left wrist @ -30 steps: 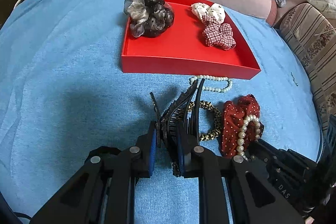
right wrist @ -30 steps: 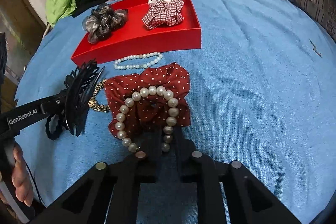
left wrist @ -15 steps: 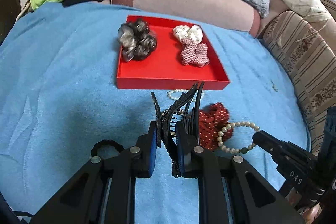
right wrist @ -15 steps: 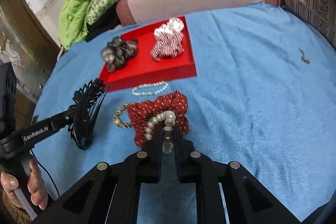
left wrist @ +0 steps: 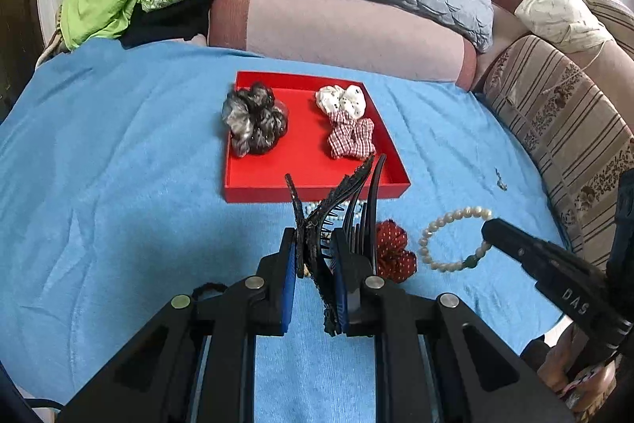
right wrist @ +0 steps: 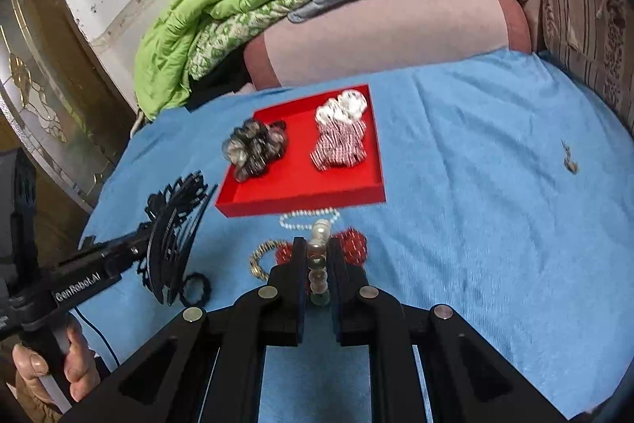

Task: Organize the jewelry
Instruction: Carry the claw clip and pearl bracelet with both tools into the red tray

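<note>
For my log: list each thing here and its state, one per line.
Left gripper: shut on hair claw, lifted.
Right gripper: shut on pearl bracelet, lifted.
Red tray: holds three scrunchies.
Red scrunchie: on blanket.
Pearl necklace: on blanket, beside tray.
Gold bracelet: on blanket.
</note>
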Tool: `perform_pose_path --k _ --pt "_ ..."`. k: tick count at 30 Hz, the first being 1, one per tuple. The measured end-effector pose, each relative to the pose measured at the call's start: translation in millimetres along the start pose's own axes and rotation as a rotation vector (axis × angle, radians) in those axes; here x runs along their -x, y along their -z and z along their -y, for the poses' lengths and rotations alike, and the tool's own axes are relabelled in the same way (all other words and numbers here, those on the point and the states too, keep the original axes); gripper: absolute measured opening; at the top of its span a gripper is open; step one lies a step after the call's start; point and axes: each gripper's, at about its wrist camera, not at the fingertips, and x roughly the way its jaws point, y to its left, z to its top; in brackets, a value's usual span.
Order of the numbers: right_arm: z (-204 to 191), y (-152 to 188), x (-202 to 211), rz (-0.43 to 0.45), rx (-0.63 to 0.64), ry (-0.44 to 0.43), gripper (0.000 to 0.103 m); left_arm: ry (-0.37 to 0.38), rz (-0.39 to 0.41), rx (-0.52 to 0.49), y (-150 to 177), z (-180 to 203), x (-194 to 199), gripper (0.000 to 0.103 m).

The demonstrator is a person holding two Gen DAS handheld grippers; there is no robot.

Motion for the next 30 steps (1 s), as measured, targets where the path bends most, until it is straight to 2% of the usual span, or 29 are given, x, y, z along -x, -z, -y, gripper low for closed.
perform_pose_path --k 9,22,30 --pt "-7 -42 -8 0.026 0.023 -0.018 0.011 -0.022 0.003 -0.012 -27 1 -12 0.016" --pt "0 -82 -54 -0.009 0.023 -0.018 0.011 -0.047 -0.04 -0.002 -63 -2 -69 0.016" --pt "-2 -118 -90 -0.034 0.003 -0.063 0.011 -0.062 -0.069 0.035 -74 -11 -108 0.016"
